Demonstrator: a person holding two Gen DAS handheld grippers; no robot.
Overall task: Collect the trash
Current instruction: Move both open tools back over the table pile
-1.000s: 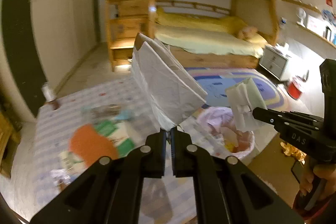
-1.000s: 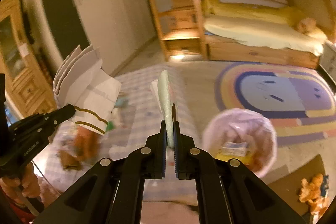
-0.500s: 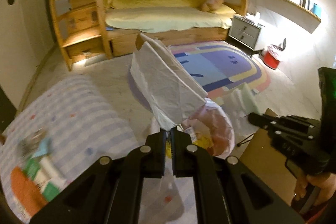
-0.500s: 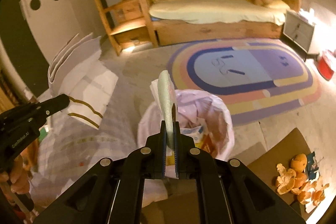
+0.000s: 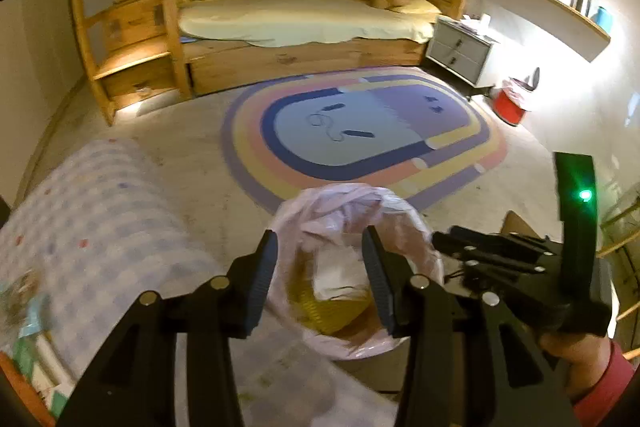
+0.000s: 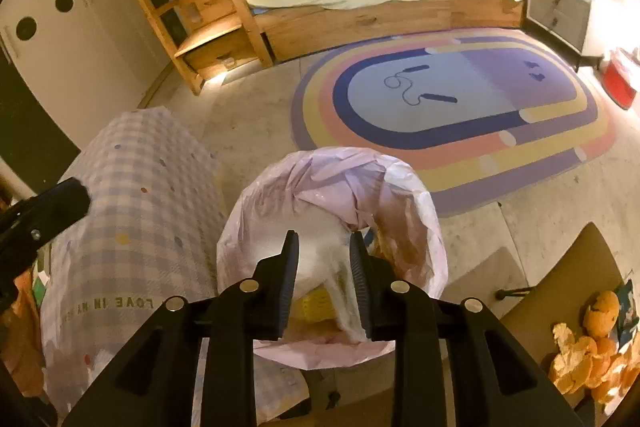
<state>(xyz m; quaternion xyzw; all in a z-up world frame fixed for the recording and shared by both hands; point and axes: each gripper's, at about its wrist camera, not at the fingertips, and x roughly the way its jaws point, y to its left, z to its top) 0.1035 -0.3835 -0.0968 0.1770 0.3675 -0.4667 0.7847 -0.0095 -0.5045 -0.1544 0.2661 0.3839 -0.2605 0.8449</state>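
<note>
Left gripper (image 5: 320, 267) over the mouth of the pink-lined trash bin (image 5: 400, 211), jaws opening, nothing between them; white paper (image 5: 340, 275) lying loose inside the bag on a yellow item (image 5: 332, 307).

Right gripper (image 6: 324, 267) above the same bin, jaws opening too, a pale blurred scrap (image 6: 336, 287) between its fingers, seemingly free and dropping; contact with the pads impossible to confirm.

Judged from this: 2 pieces delivered or nearly so, bin already holding several items.

Left to collect, probably: orange peels (image 6: 592, 355) piled on the brown surface (image 6: 560, 287) well apart from the bin, and blurred packaging (image 5: 24, 327) at the edge of the checked tablecloth (image 6: 140, 187). Task partway through, not finished.
</note>
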